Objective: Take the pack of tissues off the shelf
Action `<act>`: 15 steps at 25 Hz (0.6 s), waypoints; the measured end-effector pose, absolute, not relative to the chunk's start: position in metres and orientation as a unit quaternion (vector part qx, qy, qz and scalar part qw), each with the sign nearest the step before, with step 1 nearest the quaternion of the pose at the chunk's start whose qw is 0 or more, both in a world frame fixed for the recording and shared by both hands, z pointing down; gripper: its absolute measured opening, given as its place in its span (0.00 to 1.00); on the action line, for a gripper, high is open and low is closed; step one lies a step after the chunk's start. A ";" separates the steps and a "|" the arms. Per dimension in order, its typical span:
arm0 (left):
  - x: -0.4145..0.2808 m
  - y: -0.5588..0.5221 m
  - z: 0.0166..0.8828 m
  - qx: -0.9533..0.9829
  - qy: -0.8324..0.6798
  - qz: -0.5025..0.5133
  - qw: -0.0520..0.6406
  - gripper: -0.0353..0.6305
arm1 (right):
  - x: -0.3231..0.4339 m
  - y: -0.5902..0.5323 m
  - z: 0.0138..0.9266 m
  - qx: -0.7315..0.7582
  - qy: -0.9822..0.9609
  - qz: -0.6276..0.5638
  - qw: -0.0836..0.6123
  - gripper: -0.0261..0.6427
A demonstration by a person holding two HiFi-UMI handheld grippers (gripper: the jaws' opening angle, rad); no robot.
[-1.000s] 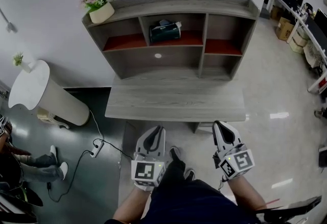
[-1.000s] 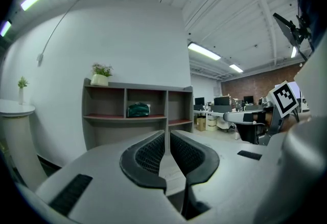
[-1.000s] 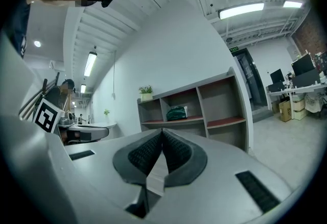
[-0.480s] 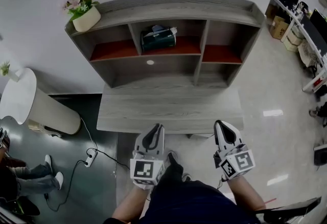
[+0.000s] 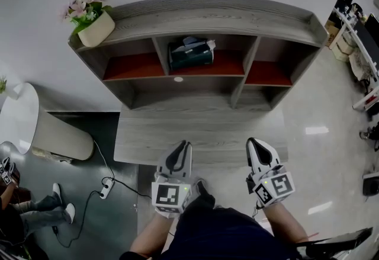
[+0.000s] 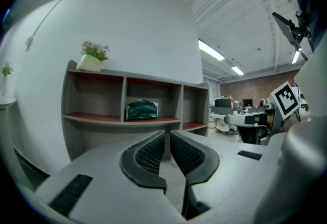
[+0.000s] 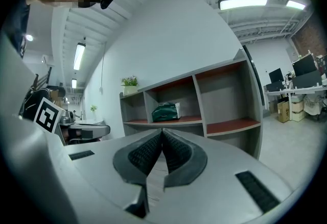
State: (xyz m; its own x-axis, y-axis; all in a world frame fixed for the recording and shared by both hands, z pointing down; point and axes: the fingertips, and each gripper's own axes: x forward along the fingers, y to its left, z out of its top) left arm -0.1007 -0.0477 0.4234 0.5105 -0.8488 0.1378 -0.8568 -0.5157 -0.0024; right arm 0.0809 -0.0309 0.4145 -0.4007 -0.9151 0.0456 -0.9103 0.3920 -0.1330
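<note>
I've stepped closer: my left gripper (image 5: 181,147) and right gripper (image 5: 255,144), both pressed together and empty, now overhang the desk's (image 5: 201,131) near edge, with the tissues (image 5: 190,54) still far off in the shelf's (image 5: 237,16) middle compartment.

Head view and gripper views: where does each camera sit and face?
Head view: head-mounted, steeply down at shelf and desk; left gripper, right gripper, forearms.
Left gripper view: on it, along its closed empty jaws toward the shelf; right gripper at right.
Right gripper view: likewise, shut empty jaws, shelf ahead; left gripper at left.
Shared: all see the pack of tissues in the middle compartment.
</note>
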 end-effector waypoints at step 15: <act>-0.118 -0.108 0.420 0.871 -0.484 0.076 0.010 0.12 | 0.061 -0.093 0.411 -0.549 0.833 -0.069 0.014 0.06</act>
State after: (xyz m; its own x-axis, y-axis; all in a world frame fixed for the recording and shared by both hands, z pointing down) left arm -0.1184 -0.1079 0.4201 0.5191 -0.8427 0.1427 -0.8458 -0.5305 -0.0559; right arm 0.0609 -0.0929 0.4115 -0.3964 -0.9167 0.0512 -0.9127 0.3874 -0.1301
